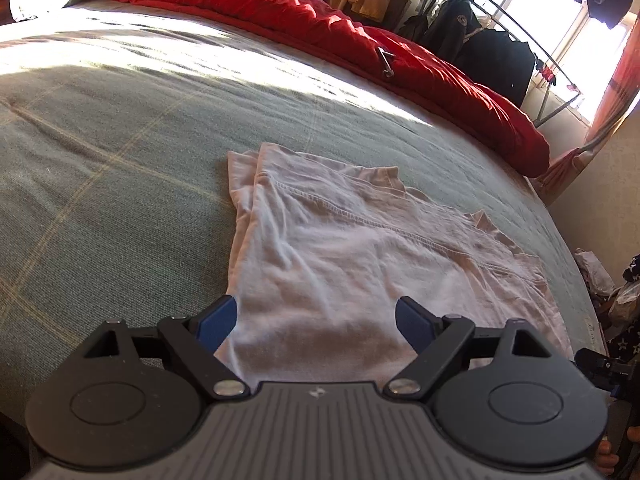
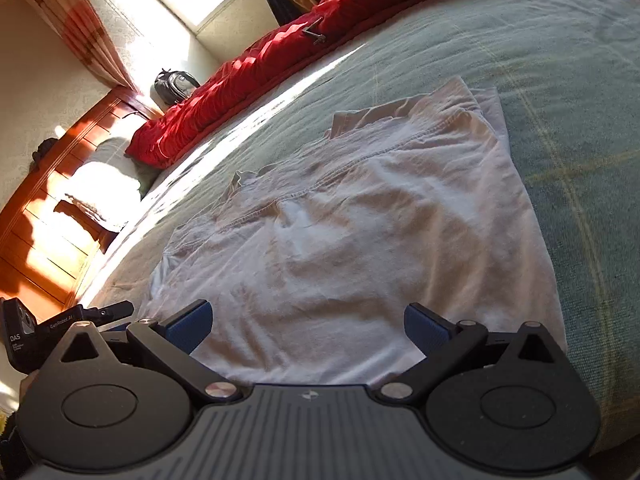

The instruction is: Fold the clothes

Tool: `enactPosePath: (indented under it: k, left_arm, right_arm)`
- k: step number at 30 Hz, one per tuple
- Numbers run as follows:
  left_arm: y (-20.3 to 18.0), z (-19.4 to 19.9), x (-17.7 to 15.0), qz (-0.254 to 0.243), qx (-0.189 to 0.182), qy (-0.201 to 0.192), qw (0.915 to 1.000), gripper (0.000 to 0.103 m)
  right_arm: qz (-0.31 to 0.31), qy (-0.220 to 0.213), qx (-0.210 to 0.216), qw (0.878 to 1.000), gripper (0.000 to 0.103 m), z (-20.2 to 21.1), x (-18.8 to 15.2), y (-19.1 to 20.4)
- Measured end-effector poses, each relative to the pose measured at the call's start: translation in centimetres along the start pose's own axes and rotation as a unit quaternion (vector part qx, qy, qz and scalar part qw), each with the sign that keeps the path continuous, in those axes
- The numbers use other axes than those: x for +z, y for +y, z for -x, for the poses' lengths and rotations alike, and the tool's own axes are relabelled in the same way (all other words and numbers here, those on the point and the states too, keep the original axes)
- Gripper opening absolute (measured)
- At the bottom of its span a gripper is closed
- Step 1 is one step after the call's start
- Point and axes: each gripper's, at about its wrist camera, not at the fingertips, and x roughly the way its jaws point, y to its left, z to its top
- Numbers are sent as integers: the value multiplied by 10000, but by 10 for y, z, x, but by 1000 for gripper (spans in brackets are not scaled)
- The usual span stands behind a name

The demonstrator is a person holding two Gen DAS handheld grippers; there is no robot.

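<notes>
We see a white shirt [image 1: 340, 248] lying flat on the green woven bedspread [image 1: 100, 208], just ahead of both tools. Soft cotton, creased, stitched hems showing; its far edge is folded over in layers. The bedspread is coarse, crossed by pale yellow lines. Beyond the shirt, a puffy red quilt [image 1: 360, 48] runs along the bed's far side.

Left gripper [image 1: 316, 322]: jaws spread wide, blue textured pads [image 1: 218, 322], nothing between them, hovering at the shirt's near edge. Right gripper [image 2: 308, 326]: jaws likewise spread, empty, over the near edge of the shirt [image 2: 360, 240].

The shirt's near hem is hidden under both tool bodies. We cannot tell whether any pad touches the cloth. The window glare washes out detail.
</notes>
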Motion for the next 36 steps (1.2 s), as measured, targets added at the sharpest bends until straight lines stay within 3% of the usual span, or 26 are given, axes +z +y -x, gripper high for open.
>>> enactPosePath:
  k: [3, 9, 18, 23, 29, 36]
  left_arm:
    - [-3, 6, 6, -6, -136, -62, 9999, 86]
    - [-2, 21, 7, 57, -83, -152, 9998, 86]
    - [8, 14, -13, 242, -294, 228, 9990, 86]
    - [16, 10, -26, 338, -178, 415, 9984, 86]
    - [6, 23, -13, 105, -404, 81, 9991, 86]
    - [-17, -2, -2, -233, -597, 308, 9975, 87]
  right_arm:
    - [535, -177, -364, 9977, 103, -8, 13, 10]
    - [444, 57, -817, 9957, 103, -49, 15, -4]
    - [1116, 8, -1262, 9857, 103, -59, -4, 10]
    - [1378, -9, -1390, 9807, 103, -61, -9, 15]
    - [1477, -66, -1423, 9787, 103, -61, -12, 16]
    - [1515, -100, -1419, 9782, 103, -61, -12, 16]
